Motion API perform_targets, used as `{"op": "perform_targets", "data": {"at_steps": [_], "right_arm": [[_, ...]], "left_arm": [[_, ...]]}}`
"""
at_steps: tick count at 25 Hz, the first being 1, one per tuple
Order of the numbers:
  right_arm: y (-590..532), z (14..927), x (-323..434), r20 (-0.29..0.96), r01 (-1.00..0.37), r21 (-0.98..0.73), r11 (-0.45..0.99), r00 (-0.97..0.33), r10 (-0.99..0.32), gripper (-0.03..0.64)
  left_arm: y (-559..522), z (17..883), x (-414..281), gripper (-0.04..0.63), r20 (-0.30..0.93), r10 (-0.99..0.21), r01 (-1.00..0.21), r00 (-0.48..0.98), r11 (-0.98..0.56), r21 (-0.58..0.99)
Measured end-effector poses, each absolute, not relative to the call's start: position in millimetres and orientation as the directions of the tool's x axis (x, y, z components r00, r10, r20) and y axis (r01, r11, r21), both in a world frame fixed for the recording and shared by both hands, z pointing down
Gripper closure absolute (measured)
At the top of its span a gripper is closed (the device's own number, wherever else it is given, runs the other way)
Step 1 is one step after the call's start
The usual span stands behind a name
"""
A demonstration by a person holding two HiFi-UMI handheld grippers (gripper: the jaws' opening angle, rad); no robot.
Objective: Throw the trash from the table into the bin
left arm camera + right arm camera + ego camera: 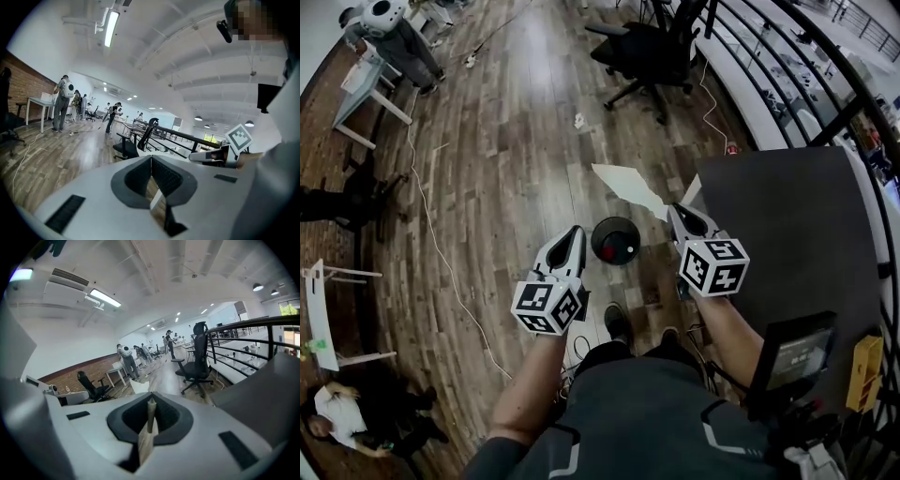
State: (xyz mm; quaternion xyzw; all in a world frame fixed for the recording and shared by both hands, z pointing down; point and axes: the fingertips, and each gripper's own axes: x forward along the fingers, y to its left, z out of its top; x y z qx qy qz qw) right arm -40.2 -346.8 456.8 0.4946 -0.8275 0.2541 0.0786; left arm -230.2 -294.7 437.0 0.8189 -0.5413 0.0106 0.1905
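Paper [628,185] is pinched by the closed right gripper [678,214], likely to be dropped into the bin [616,240]. It is held up just past the bin's open top. The left gripper [575,234] is closed on nothing. The table [797,234] edge is close on the right; open floor [506,169] is seen ahead.

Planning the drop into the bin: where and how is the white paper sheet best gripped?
By its near edge, coming from the person's side, as the right tool grips it now. The white paper sheet is thin and flat, so shut jaws can pinch it across its thickness. The rest sticks out free ahead and should fall cleanly toward the bin.
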Motion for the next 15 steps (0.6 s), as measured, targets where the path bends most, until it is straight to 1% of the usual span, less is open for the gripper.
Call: {"op": "perform_targets", "data": {"at_steps": [7, 15], "right_arm": [[-358.0, 517.3, -75.8, 0.443, -0.85, -0.352, 0.393, -0.521, -0.73, 0.607], [-365.5, 616.6, -93.4, 0.557, -0.871, -0.361, 0.333, -0.487, -0.673, 0.607]], "left_arm": [[-299.5, 491.0, -264.5, 0.586, 0.295, -0.878, -0.906, 0.377, -0.282, 0.316], [-316.2, 579.8, -285.0, 0.586, 0.393, -0.839, -0.908, 0.375, -0.247, 0.34]]}}
